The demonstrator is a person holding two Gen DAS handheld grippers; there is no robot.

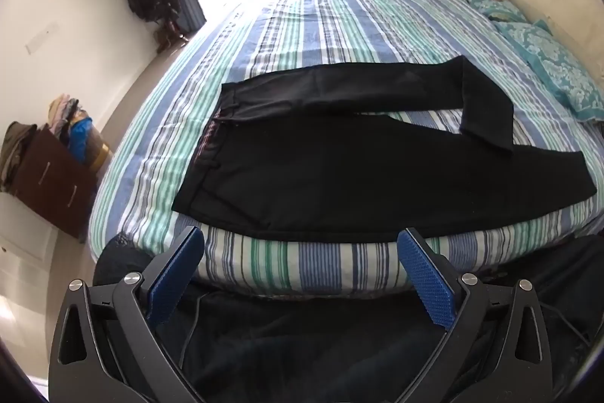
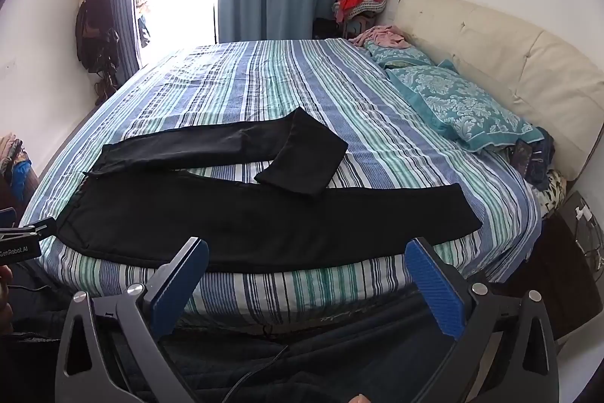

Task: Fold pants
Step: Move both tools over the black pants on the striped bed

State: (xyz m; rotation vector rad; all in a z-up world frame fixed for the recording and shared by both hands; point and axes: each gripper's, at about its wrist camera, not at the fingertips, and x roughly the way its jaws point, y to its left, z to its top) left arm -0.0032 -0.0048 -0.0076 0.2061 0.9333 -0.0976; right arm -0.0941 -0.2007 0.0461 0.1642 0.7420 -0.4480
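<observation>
While both claws hang short of the mattress edge, the black fabric pants [image 1: 339,172] lie flat across the middle of the frame on the blue, green and white striped bedspread [image 1: 339,21], waistband at centre left, legs running to the right. The nearer leg lies straight along the bed's front edge; the farther leg is bent back on itself near its cuff, at right of centre, its end resting on or just beside the nearer leg, which the dark cloth makes hard to settle. The left gripper [image 1: 302,274], at the bottom of its own view, stands spread wide with nothing between its blue pads; the right gripper [image 2: 307,284] likewise, empty. No deliberate fold appears made: the whole task seems to remain.
</observation>
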